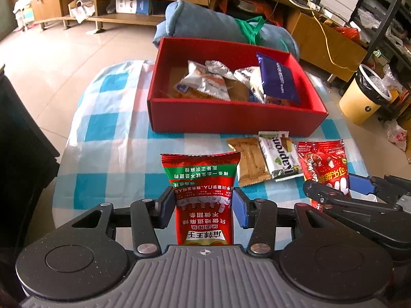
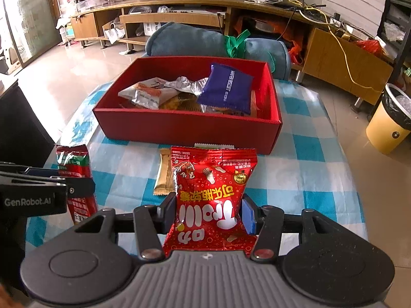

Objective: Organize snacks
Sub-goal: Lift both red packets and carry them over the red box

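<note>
My left gripper [image 1: 203, 205] is shut on a red and green snack packet [image 1: 203, 179], held upright above the checked cloth. My right gripper [image 2: 209, 211] is shut on a red candy bag [image 2: 213, 187], also lifted off the table. Each held packet shows in the other view too: the candy bag [image 1: 325, 166] at the right, the red and green packet [image 2: 75, 169] at the left. Ahead stands a red box [image 1: 231, 120] with several snack packets and a dark blue packet [image 1: 278, 78] inside. A tan wafer packet [image 1: 250, 161] and a white Kaprott packet [image 1: 278, 154] lie on the cloth before the box.
The table wears a blue and white checked cloth [image 1: 108, 138]. A blue cushion [image 1: 205, 20] sits behind the box. A yellow bin [image 1: 364, 95] stands on the floor at the right, and a long wooden shelf unit [image 2: 179, 7] lines the far wall. A dark cabinet [image 1: 23, 141] is at the left.
</note>
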Demonstrator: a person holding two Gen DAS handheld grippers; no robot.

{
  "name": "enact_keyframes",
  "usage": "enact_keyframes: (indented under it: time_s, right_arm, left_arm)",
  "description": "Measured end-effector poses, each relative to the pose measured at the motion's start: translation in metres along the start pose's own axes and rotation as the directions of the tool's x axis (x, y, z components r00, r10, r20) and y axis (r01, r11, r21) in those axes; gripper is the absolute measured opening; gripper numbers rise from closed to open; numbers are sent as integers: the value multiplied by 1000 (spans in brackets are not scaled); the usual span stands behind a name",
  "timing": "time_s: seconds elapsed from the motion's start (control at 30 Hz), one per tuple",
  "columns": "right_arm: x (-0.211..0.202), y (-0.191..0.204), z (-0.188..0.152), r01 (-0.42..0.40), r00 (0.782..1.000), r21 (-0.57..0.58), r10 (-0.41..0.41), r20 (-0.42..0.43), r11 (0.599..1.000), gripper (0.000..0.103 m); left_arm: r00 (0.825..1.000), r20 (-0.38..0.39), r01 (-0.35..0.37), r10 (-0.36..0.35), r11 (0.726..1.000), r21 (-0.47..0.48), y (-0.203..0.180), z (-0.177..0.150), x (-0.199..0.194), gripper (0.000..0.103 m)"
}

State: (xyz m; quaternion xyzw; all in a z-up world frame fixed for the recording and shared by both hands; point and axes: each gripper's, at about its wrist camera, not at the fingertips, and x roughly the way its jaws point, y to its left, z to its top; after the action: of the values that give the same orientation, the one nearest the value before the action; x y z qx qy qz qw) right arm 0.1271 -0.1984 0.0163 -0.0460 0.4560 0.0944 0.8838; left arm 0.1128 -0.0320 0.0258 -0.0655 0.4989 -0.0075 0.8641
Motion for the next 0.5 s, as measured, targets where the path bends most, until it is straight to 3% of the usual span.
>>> enact_keyframes:
  time_s: [0.5]
  right_arm:
    - [-10,-6,27,-2,998,11,1,65,1000,48]
  left_arm:
    - [998,65,3,-5,1000,27,-12,30,-11,55]
